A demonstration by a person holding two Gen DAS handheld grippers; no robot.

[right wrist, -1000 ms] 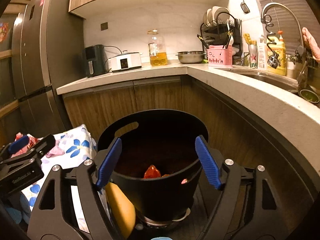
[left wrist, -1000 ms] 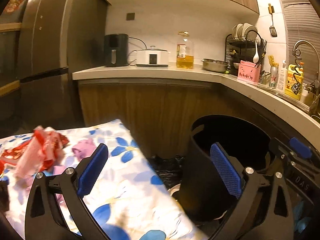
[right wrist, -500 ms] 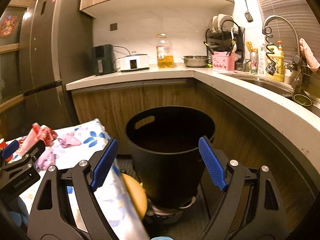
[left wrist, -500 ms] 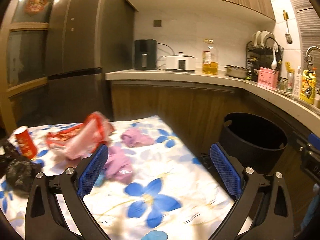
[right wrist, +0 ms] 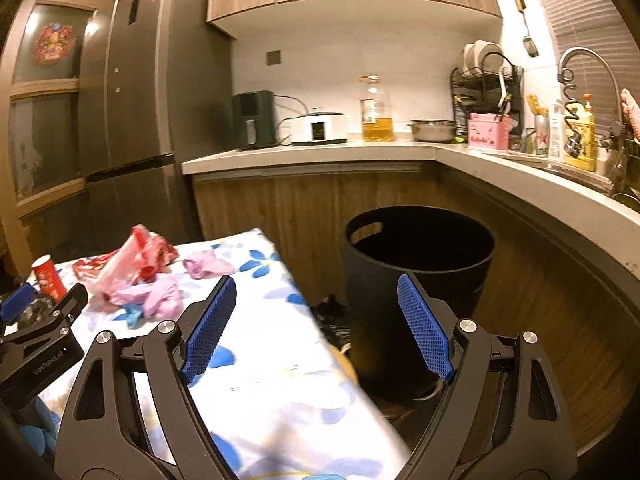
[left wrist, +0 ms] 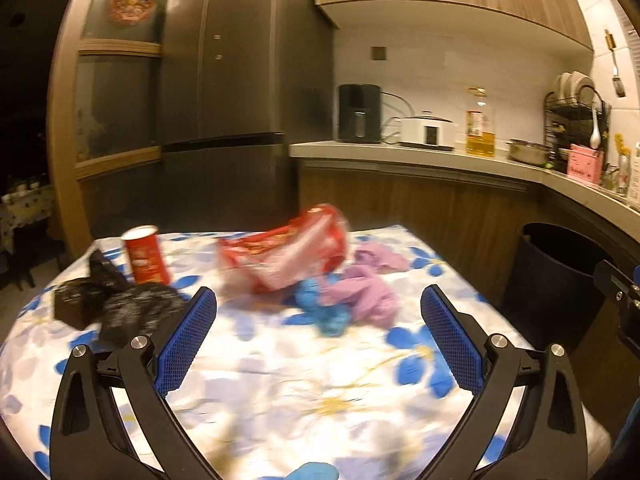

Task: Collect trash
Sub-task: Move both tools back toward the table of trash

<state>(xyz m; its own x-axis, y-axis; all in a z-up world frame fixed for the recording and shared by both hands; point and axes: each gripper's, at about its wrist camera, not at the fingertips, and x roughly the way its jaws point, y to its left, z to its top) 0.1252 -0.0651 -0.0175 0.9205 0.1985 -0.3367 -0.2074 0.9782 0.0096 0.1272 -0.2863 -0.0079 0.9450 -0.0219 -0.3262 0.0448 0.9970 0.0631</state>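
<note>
Trash lies on the flowered table [left wrist: 280,368]: a red plastic bag [left wrist: 288,248], pink wrappers [left wrist: 364,292], a blue scrap [left wrist: 324,308], a red can [left wrist: 145,256] standing upright and crumpled black bags [left wrist: 116,304]. My left gripper [left wrist: 318,320] is open and empty above the table, short of the pile. My right gripper [right wrist: 316,320] is open and empty, over the table's right edge, facing the black trash bin [right wrist: 416,276] on the floor. The bin also shows in the left wrist view [left wrist: 556,276]. The left gripper shows in the right wrist view [right wrist: 38,320].
A kitchen counter [right wrist: 320,152] runs behind and to the right, with an air fryer [right wrist: 254,120], a cooker [right wrist: 318,126], an oil bottle [right wrist: 376,110] and a dish rack [right wrist: 486,92]. A tall fridge [left wrist: 232,92] stands behind the table. A black bag [right wrist: 332,316] lies by the bin.
Both grippers have swung left and pulled back from the bin. The left view now faces the trash pile on the table; the right gripper has risen and drawn away from the bin's mouth.
</note>
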